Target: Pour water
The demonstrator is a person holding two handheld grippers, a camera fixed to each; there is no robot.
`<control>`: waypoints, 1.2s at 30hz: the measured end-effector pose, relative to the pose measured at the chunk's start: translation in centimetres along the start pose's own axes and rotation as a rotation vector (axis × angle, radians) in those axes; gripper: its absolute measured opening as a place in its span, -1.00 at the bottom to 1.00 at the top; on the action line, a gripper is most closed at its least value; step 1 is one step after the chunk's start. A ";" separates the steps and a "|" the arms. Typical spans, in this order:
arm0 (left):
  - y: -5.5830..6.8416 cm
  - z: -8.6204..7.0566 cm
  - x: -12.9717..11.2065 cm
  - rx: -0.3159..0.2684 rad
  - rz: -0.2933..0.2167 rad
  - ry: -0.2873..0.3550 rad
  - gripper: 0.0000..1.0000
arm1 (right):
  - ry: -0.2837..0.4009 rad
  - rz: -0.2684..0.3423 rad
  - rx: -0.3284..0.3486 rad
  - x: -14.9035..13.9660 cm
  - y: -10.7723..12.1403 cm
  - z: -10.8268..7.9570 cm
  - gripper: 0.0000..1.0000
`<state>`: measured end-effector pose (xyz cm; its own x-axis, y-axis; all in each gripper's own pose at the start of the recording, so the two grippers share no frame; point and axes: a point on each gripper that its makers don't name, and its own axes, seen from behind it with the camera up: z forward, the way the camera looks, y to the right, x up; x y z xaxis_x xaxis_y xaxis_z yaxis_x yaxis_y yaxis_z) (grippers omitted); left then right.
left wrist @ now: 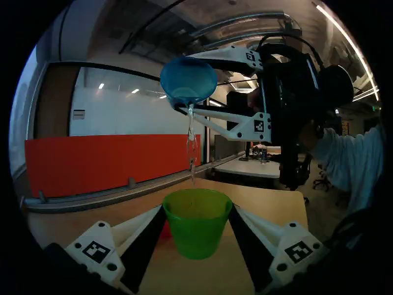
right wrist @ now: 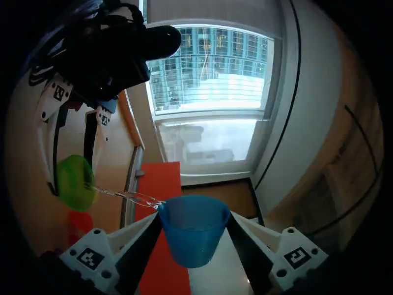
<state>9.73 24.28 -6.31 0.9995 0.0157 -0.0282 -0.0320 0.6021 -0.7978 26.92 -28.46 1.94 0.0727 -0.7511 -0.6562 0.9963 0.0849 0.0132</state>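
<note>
Left gripper (left wrist: 197, 216) clasps a translucent green cup (left wrist: 197, 231); above it, right gripper (right wrist: 194, 221) grasps the tilted blue cup (left wrist: 188, 81), water (left wrist: 190, 142) trickling.

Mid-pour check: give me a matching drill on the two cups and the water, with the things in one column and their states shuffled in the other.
Things:
1. blue cup
2. green cup
3. water stream

States:
A. upright, gripped by the left claw
B. falling from one cup toward the other
C. tilted, gripped by the right claw

Pairs: 1-C; 2-A; 3-B
</note>
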 end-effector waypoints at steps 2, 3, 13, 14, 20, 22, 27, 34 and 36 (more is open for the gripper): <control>0.0 0.0 0.0 -0.001 -0.001 0.001 0.75 | -0.001 -0.014 -0.002 0.0 0.1 0.0 0.83; 0.1 0.0 0.0 -0.001 -0.001 0.002 0.75 | -0.002 -0.020 -0.003 0.0 0.2 0.0 0.82; 0.1 0.2 0.3 -0.002 -0.002 0.004 0.74 | 0.000 -0.066 -0.011 0.4 0.7 -0.1 0.83; 0.2 0.2 0.3 -0.003 -0.002 0.004 0.74 | 0.000 -0.071 -0.012 0.4 0.8 -0.1 0.83; 0.2 0.3 0.3 -0.004 -0.001 0.005 0.74 | -0.001 -0.100 -0.016 0.5 1.1 -0.2 0.83; 0.3 0.3 0.3 -0.005 -0.001 0.005 0.74 | -0.001 -0.109 -0.018 0.6 1.1 -0.2 0.83; 0.5 0.3 0.3 -0.008 0.000 0.004 0.74 | 0.002 -0.130 -0.023 0.7 1.3 -0.2 0.83; 0.4 0.4 0.4 -0.007 0.001 0.005 0.74 | 0.000 -0.172 -0.024 0.9 1.1 -0.1 0.83; 0.4 0.4 0.4 -0.007 0.001 0.005 0.74 | -0.001 -0.186 -0.026 1.0 1.1 -0.1 0.83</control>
<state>10.15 24.88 -6.42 0.9994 0.0121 -0.0324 -0.0332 0.5964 -0.8020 28.05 -29.06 1.25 -0.1123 -0.7559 -0.6449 0.9911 -0.0386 -0.1273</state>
